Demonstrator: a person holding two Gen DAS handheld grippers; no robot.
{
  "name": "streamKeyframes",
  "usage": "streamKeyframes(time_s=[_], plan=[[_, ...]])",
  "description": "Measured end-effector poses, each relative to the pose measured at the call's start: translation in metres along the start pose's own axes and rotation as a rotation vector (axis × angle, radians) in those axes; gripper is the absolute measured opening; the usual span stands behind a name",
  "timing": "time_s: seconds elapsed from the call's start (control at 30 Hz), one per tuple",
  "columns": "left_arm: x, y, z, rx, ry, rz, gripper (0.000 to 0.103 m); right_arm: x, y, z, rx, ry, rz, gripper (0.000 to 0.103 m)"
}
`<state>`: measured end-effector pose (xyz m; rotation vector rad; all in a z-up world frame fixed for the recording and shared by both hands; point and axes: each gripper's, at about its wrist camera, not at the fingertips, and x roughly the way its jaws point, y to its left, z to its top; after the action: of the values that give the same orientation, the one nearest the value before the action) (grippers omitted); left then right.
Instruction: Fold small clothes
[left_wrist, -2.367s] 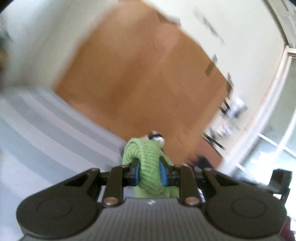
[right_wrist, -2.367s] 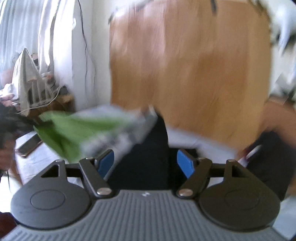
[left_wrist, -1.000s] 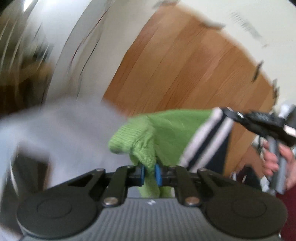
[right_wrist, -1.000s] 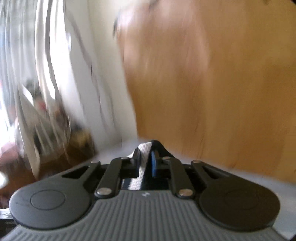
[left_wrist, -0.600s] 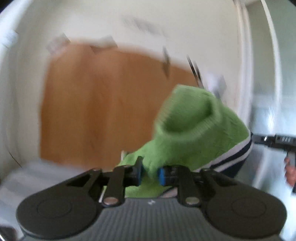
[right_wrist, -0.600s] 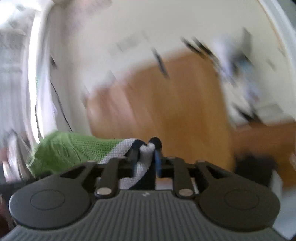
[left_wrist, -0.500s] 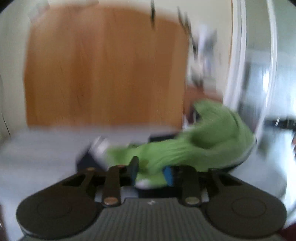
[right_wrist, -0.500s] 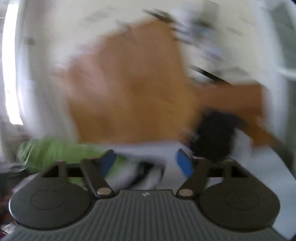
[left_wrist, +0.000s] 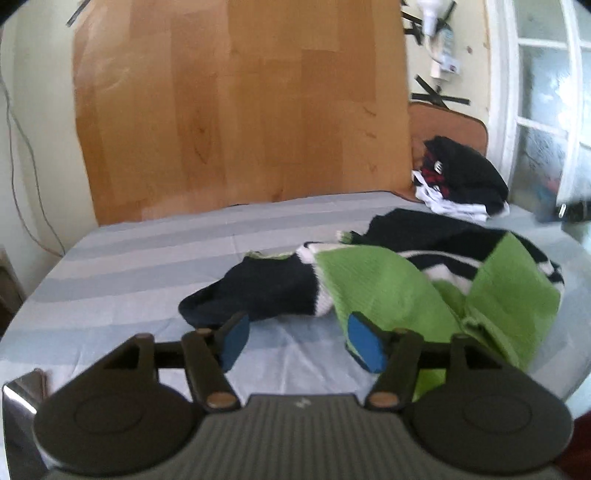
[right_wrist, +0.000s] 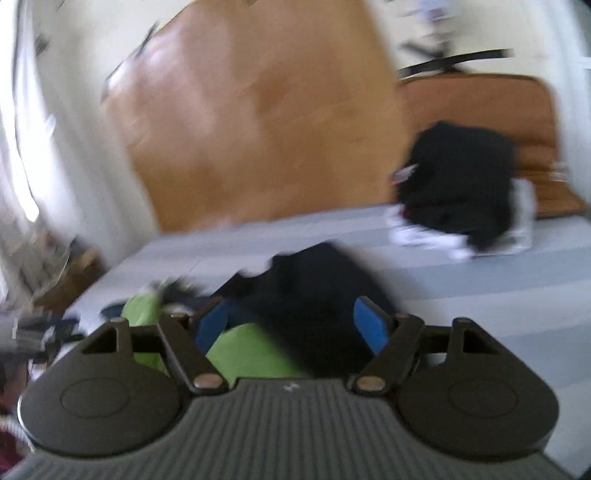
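- Sweater (left_wrist: 388, 284), green knit with navy and white stripes, lies crumpled on the striped grey-blue sheet (left_wrist: 147, 266), ahead of the left gripper (left_wrist: 301, 341) and mostly to its right.
- Left gripper: jaws stand apart and have just been opening. Nothing between the blue pads; bare sheet shows in the gap.
- Right-hand pad (left_wrist: 364, 345) of the left gripper sits against the near edge of the green knit; whether it touches is not clear. Left-hand pad lies just in front of the navy cuff of one sleeve (left_wrist: 258, 291), which stretches ahead and to the left.
- Navy part of the sweater spreads further ahead and to the right of the left gripper, with white stripes crossing it.
- Right gripper (right_wrist: 291, 326): jaws wide apart. View is blurred. Navy and green cloth of the sweater (right_wrist: 314, 291) lies below and ahead in the gap between the fingers; pads do not press on it.
- Green fold shows close under the right gripper's left finger, navy cloth ahead of the gap's middle.
- Pile of dark and white clothes (left_wrist: 461, 181) sits far ahead and to the right of both grippers, well apart from the sweater, at the far edge of the sheet.
- Wooden board (left_wrist: 240, 110) stands upright beyond the sheet, straight ahead of the left gripper.
- Brown cushion (right_wrist: 480, 107) behind the pile, ahead and to the right of the right gripper.
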<state>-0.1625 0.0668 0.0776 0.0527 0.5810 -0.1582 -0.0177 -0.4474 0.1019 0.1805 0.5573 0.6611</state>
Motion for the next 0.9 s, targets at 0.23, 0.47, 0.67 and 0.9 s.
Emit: streamKeyframes(time_s=[0.23, 0.47, 0.67, 0.9], plan=[[0.031, -0.003, 0.01, -0.163, 0.068, -0.147, 0.071, -0.025, 0.01, -0.013, 0.016, -0.075, -0.063, 0.016], [0.026, -0.034, 0.008, 0.096, -0.03, -0.056, 0.073, -0.095, -0.076, -0.027, 0.231, -0.122, -0.387, 0.03], [0.012, -0.076, 0.003, 0.491, -0.108, -0.032, 0.082, -0.118, -0.034, -0.015, -0.051, -0.178, -0.24, 0.077], [0.024, -0.112, -0.001, 0.695, -0.082, -0.139, 0.086, -0.054, 0.02, -0.01, -0.508, 0.026, -0.136, 0.083]])
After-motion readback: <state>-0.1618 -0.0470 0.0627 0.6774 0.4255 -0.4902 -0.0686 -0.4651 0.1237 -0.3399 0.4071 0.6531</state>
